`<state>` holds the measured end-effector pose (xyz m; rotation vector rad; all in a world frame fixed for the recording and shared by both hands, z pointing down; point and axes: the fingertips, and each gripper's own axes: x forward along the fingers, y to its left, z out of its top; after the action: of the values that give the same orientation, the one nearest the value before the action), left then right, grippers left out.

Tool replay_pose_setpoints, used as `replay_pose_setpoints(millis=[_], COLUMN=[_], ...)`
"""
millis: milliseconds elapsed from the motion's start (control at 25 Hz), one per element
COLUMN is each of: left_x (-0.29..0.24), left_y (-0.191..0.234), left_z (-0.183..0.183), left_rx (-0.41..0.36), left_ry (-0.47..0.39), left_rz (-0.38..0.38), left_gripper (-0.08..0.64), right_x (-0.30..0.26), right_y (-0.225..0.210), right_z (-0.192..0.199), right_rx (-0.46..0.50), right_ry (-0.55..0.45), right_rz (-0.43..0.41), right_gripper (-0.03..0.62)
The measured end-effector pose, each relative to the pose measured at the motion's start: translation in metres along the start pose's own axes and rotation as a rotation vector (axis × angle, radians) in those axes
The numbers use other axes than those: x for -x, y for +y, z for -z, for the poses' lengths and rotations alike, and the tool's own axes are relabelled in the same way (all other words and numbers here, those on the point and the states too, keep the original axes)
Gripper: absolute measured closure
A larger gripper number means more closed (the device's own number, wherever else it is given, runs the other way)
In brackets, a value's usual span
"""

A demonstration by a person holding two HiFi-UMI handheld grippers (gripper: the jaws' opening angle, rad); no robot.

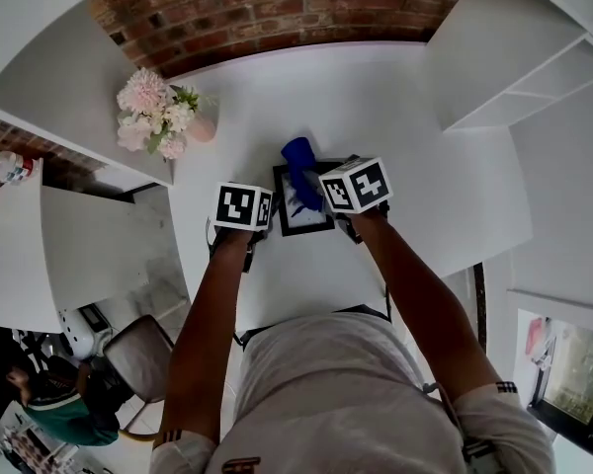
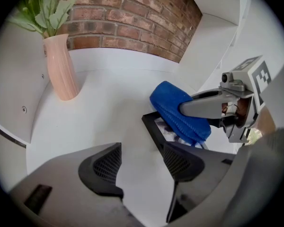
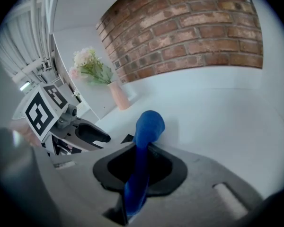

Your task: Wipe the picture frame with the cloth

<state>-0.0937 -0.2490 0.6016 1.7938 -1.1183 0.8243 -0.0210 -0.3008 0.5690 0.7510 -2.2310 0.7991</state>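
A black picture frame (image 1: 304,228) lies flat on the white table (image 1: 425,186), its near corner (image 2: 154,123) showing in the left gripper view. My right gripper (image 3: 141,148) is shut on a blue cloth (image 3: 149,124), whose bunched end (image 1: 299,159) hangs over the frame's far part. In the left gripper view the cloth (image 2: 177,110) rests on the frame under the right gripper's fingers (image 2: 206,107). My left gripper (image 2: 144,164) stands open at the frame's left side. Bare table lies between its pads, and the frame's edge runs up to the right-hand one (image 2: 182,162).
A pink vase with flowers (image 1: 158,117) stands at the table's back left, close to a white cabinet side (image 2: 19,93). A brick wall (image 1: 277,8) closes the back. White shelves (image 1: 514,67) rise on the right. A chair (image 1: 138,358) is on the floor at lower left.
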Motion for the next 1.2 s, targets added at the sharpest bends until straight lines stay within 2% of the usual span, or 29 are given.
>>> replay_pose_setpoints(millis=[280, 400, 520, 680, 800, 920, 1040, 1200], left_x=[0.001, 0.001, 0.002, 0.003, 0.004, 0.005, 0.005, 0.004], left_y=[0.0, -0.001, 0.0, 0.001, 0.001, 0.001, 0.002, 0.003], left_z=[0.0, 0.0, 0.001, 0.001, 0.002, 0.002, 0.003, 0.003], left_rx=[-0.001, 0.0, 0.004, 0.022, 0.034, 0.042, 0.051, 0.048], left_ry=[-0.003, -0.006, -0.012, -0.03, -0.043, -0.056, -0.059, -0.054], left_rz=[0.001, -0.001, -0.01, -0.03, -0.055, -0.065, -0.053, -0.046], left_gripper=[0.287, 0.287, 0.287, 0.282, 0.282, 0.282, 0.282, 0.27], right_x=[0.036, 0.051, 0.063, 0.068, 0.059, 0.043, 0.023, 0.004], right_y=[-0.046, -0.05, -0.033, 0.008, 0.04, 0.061, 0.072, 0.061], right_z=[0.014, 0.016, 0.008, -0.004, -0.006, 0.0, 0.013, 0.028], right_rx=[-0.035, -0.047, -0.062, -0.126, -0.156, -0.18, -0.203, -0.212], right_ry=[0.0, -0.016, -0.07, -0.141, -0.151, -0.126, -0.083, -0.038], right_rz=[0.109, 0.117, 0.075, -0.043, -0.13, -0.179, -0.195, -0.14], right_gripper=[0.545, 0.545, 0.545, 0.545, 0.545, 0.545, 0.545, 0.545])
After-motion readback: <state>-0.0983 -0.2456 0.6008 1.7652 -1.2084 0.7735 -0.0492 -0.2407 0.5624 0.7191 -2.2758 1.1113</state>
